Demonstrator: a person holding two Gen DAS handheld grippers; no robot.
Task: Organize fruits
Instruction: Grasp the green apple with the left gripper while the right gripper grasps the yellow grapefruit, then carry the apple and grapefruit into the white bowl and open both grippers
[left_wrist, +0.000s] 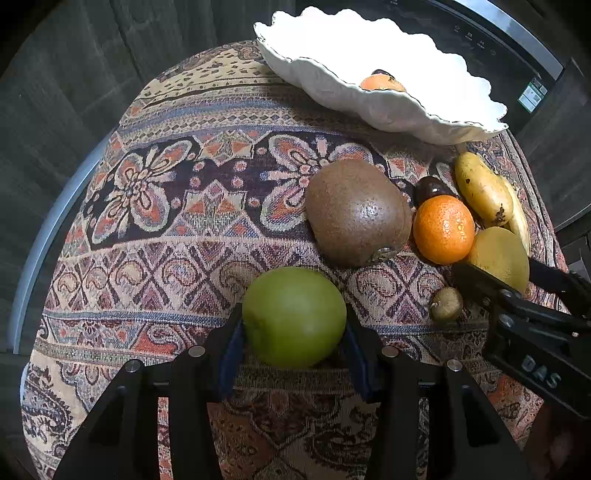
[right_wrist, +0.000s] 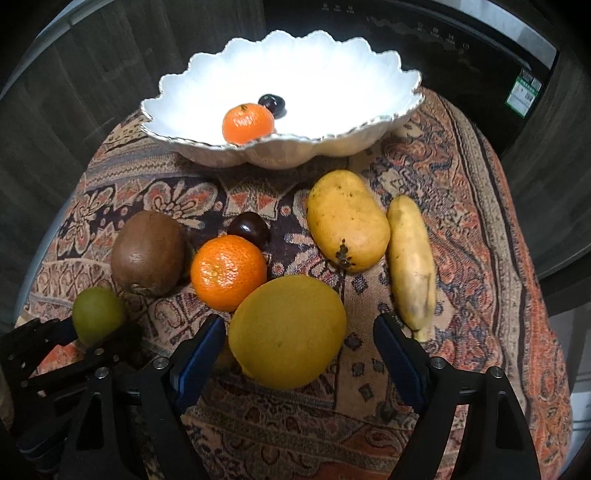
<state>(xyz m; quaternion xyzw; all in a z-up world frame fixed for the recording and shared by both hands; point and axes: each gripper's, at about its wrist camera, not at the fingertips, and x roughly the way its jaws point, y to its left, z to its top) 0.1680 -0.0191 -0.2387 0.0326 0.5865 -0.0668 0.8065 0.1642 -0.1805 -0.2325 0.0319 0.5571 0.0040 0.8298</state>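
A green round fruit (left_wrist: 293, 317) sits between the blue pads of my left gripper (left_wrist: 293, 314), which is shut on it just above the patterned cloth. My right gripper (right_wrist: 299, 321) straddles a large yellow citrus (right_wrist: 288, 332), open, with a gap showing at each pad. On the cloth nearby lie a brown kiwi (right_wrist: 147, 253), a mandarin (right_wrist: 229, 271), a dark cherry-like fruit (right_wrist: 248, 227), a yellow mango (right_wrist: 347, 219) and a small banana (right_wrist: 410, 262). The white scalloped bowl (right_wrist: 332, 147) at the back holds a mandarin (right_wrist: 247, 123) and a dark fruit (right_wrist: 271, 103).
A tiny brownish fruit (left_wrist: 446, 303) lies beside the right gripper's finger. The round table's cloth (left_wrist: 166, 221) drops off at the left edge. A black appliance (right_wrist: 461, 55) stands close behind the bowl. Dark wood flooring surrounds the table.
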